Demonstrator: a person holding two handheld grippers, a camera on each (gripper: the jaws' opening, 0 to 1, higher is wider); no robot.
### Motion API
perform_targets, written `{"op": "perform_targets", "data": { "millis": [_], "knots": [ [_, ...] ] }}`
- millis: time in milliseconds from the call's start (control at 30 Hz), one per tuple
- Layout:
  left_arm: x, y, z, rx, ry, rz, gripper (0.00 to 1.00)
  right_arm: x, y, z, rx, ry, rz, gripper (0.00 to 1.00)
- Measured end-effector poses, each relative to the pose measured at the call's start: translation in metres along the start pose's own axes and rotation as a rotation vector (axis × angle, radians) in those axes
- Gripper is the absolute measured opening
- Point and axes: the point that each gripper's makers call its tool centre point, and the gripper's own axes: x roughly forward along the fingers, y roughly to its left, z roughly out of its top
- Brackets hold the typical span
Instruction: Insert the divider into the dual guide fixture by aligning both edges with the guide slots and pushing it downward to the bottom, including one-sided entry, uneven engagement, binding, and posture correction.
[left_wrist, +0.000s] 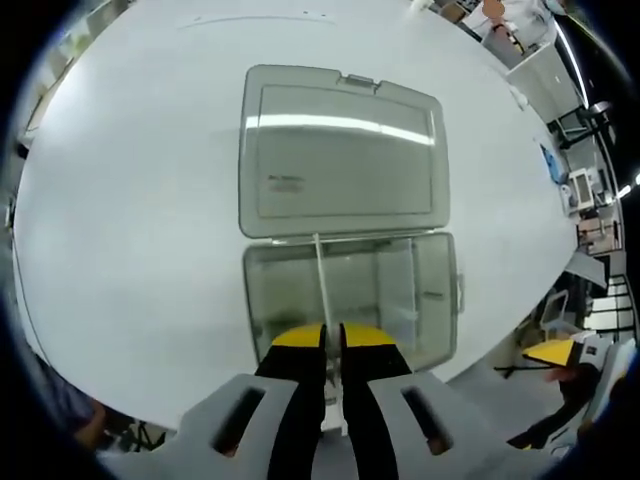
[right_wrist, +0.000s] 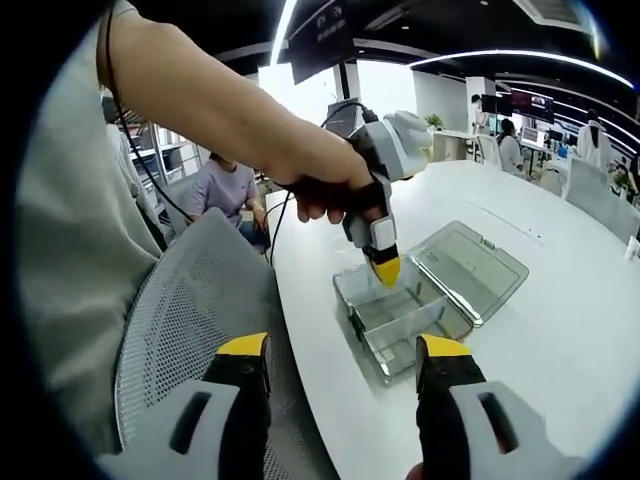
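Your left claw (left_wrist: 332, 345) is clamped on the thin clear plastic divider (left_wrist: 321, 290), which stands edge-on just ahead of its 2 yellow tips, inside the clear rectangular plastic box (left_wrist: 430, 295) on the white surface (left_wrist: 130, 220). Beyond lies its hinged lid (left_wrist: 340, 150), flat. Your right claw (right_wrist: 343, 365) hangs wide apart, empty, well short of the box.

My box (left_wrist: 350, 300) sits on the table (left_wrist: 130, 220) near its edge, lid (left_wrist: 340, 150) lying open flat behind it. My divider (left_wrist: 322, 290) stands in the box, left of its middle.
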Motion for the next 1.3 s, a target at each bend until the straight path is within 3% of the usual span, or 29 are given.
{"op": "perform_targets", "data": {
  "millis": [667, 1300],
  "knots": [
    [0.005, 0.000, -0.001, 0.009, 0.001, 0.023, 0.02, -0.002, -0.002, -0.003, 0.008, -0.001, -0.005, 0.55],
    [0.014, 0.003, -0.002, 0.077, 0.012, 0.071, 0.02, -0.002, -0.002, -0.003, 0.006, 0.004, -0.002, 0.56]
  ]
}}
